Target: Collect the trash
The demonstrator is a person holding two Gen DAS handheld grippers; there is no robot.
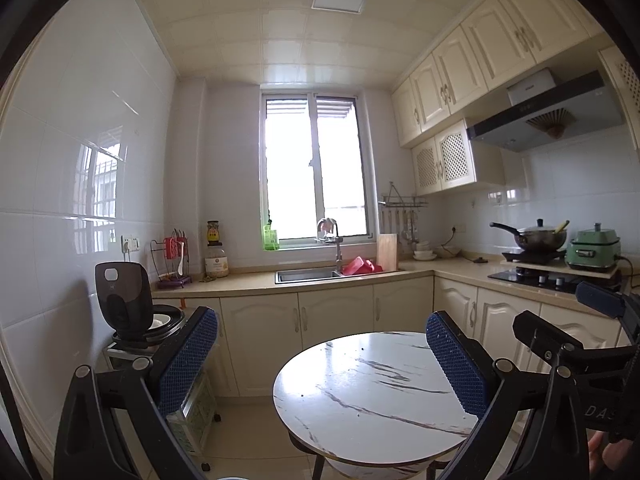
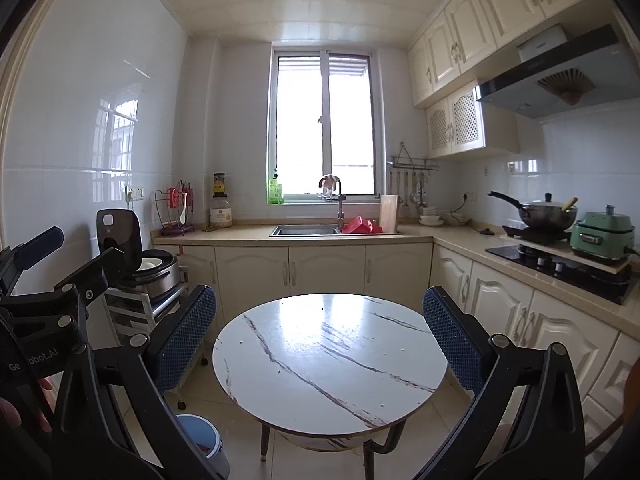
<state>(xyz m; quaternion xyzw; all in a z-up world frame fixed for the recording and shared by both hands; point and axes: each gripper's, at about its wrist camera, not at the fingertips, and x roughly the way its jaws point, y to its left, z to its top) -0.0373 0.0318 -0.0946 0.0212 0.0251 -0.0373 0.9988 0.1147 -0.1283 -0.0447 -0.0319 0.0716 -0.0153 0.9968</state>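
Two legible marks: "DAS" on right tongs (image 1: 600, 312), "Ge…obot.AI" on left tongs (image 2: 44, 268).

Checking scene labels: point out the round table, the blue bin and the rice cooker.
round table (image 2: 320, 360), right wrist view, bare marble top.
blue bin (image 2: 200, 432), right wrist view, rim.
rice cooker (image 2: 120, 228), right wrist view, raised lid.

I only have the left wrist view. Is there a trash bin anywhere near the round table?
Observer: Yes, a blue bin stands on the floor, left of the table.
Operator: Anything in it?
Observer: Something red shows inside; I cannot tell what it is.
Operator: Is the right gripper holding anything?
Observer: No, the right gripper is open, with nothing between its fingers.
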